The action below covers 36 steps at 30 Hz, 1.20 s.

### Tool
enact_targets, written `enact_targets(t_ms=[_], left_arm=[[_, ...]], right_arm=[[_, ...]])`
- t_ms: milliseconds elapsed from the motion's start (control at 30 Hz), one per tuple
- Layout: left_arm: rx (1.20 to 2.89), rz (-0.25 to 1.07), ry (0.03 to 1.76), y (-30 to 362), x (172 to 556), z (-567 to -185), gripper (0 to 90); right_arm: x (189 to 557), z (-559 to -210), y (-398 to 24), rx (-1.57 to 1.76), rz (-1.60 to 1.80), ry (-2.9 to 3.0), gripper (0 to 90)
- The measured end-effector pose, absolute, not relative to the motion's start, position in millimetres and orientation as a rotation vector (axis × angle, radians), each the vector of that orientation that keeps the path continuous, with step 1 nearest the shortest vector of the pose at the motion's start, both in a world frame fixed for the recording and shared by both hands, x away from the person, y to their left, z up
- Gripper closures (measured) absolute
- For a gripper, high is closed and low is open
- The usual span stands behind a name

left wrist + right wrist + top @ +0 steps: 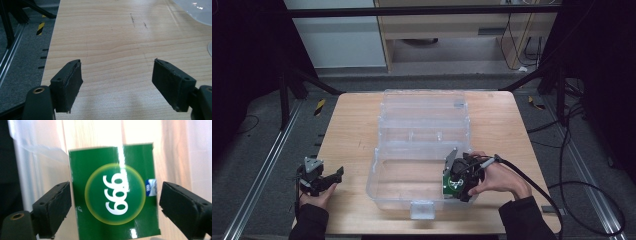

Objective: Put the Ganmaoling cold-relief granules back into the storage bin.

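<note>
Though half hidden, green box (115, 195)

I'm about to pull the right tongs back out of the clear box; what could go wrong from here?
1. The green packet sits between the right tongs, both pads very close, so pulling back crooked could drag or tip it.
2. The right tongs work tight against the clear box's near right wall; a snag may shift it.

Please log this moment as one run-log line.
right gripper: jaws apart beside green box | box: in clear bin | left gripper: open, empty
</note>
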<state>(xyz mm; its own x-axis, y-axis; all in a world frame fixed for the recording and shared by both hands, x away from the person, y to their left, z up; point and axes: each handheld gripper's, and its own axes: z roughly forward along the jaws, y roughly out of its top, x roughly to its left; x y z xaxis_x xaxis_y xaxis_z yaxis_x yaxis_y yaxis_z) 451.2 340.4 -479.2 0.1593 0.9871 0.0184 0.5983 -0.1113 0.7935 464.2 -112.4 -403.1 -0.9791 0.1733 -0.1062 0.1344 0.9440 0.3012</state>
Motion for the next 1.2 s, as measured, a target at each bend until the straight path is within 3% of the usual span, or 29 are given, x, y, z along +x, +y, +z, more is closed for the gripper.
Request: enact_targets(t_ms=[567, 1200], left_arm=[[1.79, 0.765, 1.511, 340.3, 450.4, -479.1, 23.7], [1.8, 0.758, 1.507, 339.2, 450.8, -480.2, 24.1]], right_arm=[[441.6, -356.4, -160.7, 0.428, 0.74, 2.715, 8.5], [434.5, -409.6, -246.5, 0.953, 1.002, 2.302, 4.7]])
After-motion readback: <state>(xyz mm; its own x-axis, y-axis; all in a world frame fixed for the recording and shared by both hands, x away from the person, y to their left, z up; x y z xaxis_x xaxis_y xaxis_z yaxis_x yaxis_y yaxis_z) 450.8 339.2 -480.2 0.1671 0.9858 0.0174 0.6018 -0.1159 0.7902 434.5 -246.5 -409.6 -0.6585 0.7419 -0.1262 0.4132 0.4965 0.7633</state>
